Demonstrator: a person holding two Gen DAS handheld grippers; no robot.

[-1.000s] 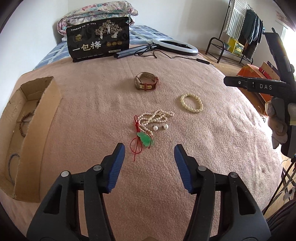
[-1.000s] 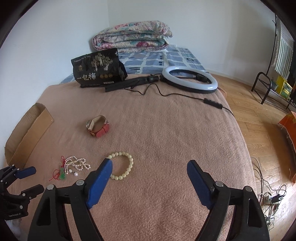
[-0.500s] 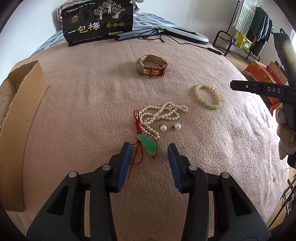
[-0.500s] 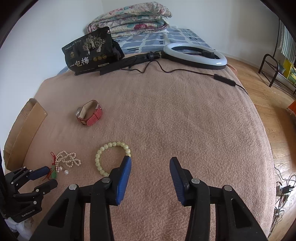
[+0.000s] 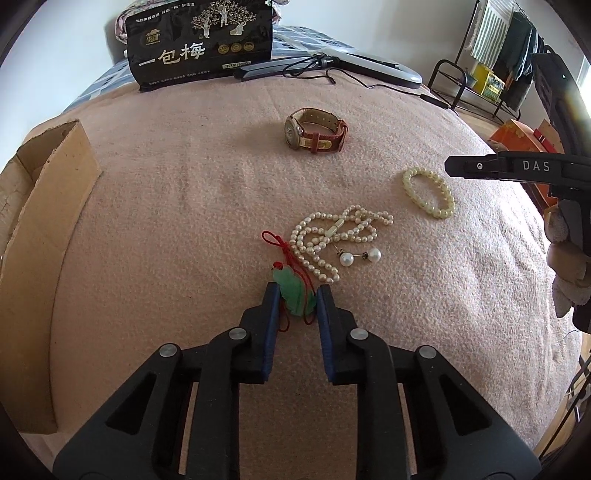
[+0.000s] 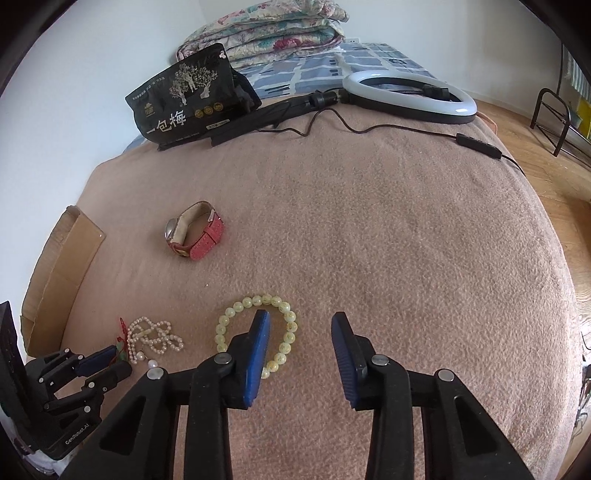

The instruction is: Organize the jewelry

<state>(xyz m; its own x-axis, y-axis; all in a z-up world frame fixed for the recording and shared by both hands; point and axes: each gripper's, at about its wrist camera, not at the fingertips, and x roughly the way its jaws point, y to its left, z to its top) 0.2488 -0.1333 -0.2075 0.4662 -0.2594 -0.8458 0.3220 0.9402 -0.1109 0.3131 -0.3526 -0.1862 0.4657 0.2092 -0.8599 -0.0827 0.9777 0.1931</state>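
Observation:
My left gripper [image 5: 294, 292] has its blue pads closed around a green jade pendant [image 5: 294, 293] on a red cord, lying on the pink blanket. Beside it lie a pearl necklace [image 5: 334, 236] and two pearl earrings [image 5: 360, 256]. A yellow bead bracelet [image 5: 428, 192] lies to the right, and a red-strapped watch [image 5: 316, 129] farther back. My right gripper [image 6: 301, 325] is open; its left pad sits over the bead bracelet [image 6: 258, 325]. The watch [image 6: 194, 230] and pearl necklace [image 6: 153, 336] show in the right wrist view too, with the left gripper [image 6: 110, 360] at the lower left.
A cardboard box [image 5: 40, 229] stands at the left edge of the bed; it also shows in the right wrist view [image 6: 59, 273]. A black snack bag [image 5: 199, 40], a ring light [image 6: 410, 96] with its cable and folded quilts [image 6: 266, 29] lie at the back. Wooden floor lies to the right.
My left gripper has moved forward and down and closed around the green pendant. My right gripper has moved forward and lower toward the bead bracelet, its jaws narrower than a second ago.

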